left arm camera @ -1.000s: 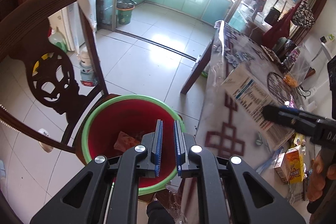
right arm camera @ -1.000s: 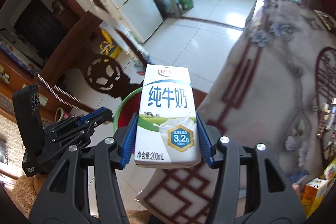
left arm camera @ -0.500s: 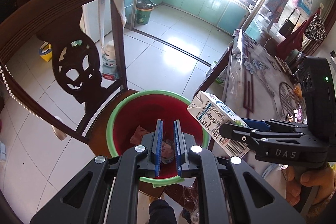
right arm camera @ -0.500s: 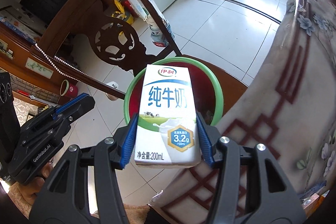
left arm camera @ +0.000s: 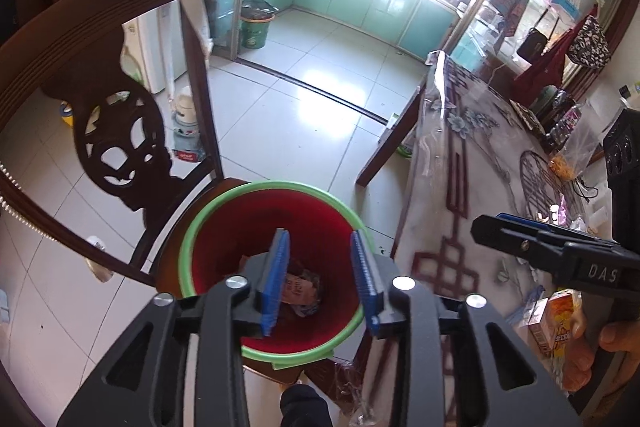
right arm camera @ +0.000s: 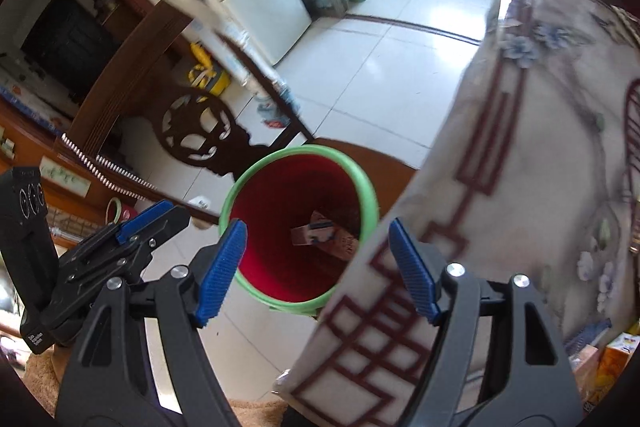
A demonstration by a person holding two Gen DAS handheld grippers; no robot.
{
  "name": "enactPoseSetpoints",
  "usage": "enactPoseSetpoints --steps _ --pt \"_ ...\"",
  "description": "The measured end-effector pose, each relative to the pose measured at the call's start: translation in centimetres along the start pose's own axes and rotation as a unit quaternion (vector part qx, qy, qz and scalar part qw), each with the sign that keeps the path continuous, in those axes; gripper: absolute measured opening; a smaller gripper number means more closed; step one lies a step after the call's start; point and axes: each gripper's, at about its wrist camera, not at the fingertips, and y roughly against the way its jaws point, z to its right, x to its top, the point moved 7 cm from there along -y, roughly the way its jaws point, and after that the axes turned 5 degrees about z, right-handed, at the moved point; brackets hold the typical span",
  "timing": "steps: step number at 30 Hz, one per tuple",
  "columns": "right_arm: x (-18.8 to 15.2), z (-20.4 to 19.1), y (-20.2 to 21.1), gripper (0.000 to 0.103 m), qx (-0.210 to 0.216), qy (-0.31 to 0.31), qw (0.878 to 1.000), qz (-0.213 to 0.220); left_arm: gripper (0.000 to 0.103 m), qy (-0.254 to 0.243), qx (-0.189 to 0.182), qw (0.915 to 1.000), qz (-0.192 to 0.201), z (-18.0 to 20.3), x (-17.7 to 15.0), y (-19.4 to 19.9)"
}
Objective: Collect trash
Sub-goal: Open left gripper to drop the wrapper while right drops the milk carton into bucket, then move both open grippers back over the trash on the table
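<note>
A red bucket with a green rim stands on a chair seat beside the table. Trash lies at its bottom: crumpled wrappers and a milk carton. My left gripper is open and empty right above the bucket. My right gripper is open and empty above the bucket's near rim and the table edge; it also shows in the left wrist view.
A dark carved wooden chair back rises behind the bucket. The table with a patterned cloth stands to the right. An orange snack box and other clutter lie on it. Tiled floor leads to a kitchen with a green bin.
My right gripper opened and let go of the milk carton, which now lies in the bucket. My left gripper opened too. The right gripper has drawn back toward the table.
</note>
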Motion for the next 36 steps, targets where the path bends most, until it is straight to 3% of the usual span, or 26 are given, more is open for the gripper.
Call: enactPoseSetpoints --steps 11,18,24,28,31,36 --pt "0.3 11.3 6.3 0.072 -0.095 -0.084 0.99 0.066 0.045 -0.051 -0.046 0.9976 -0.01 6.5 0.7 -1.5" --pt "-1.8 20.9 10.2 0.074 -0.15 -0.165 0.971 0.086 0.049 -0.084 -0.063 0.9943 -0.021 11.6 0.1 -2.4" --pt "-2.2 28.9 14.6 0.078 -0.201 -0.2 0.953 0.109 0.05 -0.092 -0.069 0.9929 -0.03 15.9 -0.6 -3.4" --pt "-2.2 35.6 16.1 0.078 -0.243 -0.219 0.939 0.107 0.05 -0.105 -0.076 0.9909 -0.036 19.5 -1.4 -3.8" --pt "-2.4 40.2 15.6 0.078 -0.244 -0.255 0.931 0.093 0.05 -0.113 -0.078 0.9898 -0.039 22.0 -2.1 -4.0" --pt "-1.9 44.6 13.7 0.078 -0.244 -0.264 0.931 0.062 0.05 -0.119 -0.07 0.9892 -0.049 25.1 -3.4 -4.4"
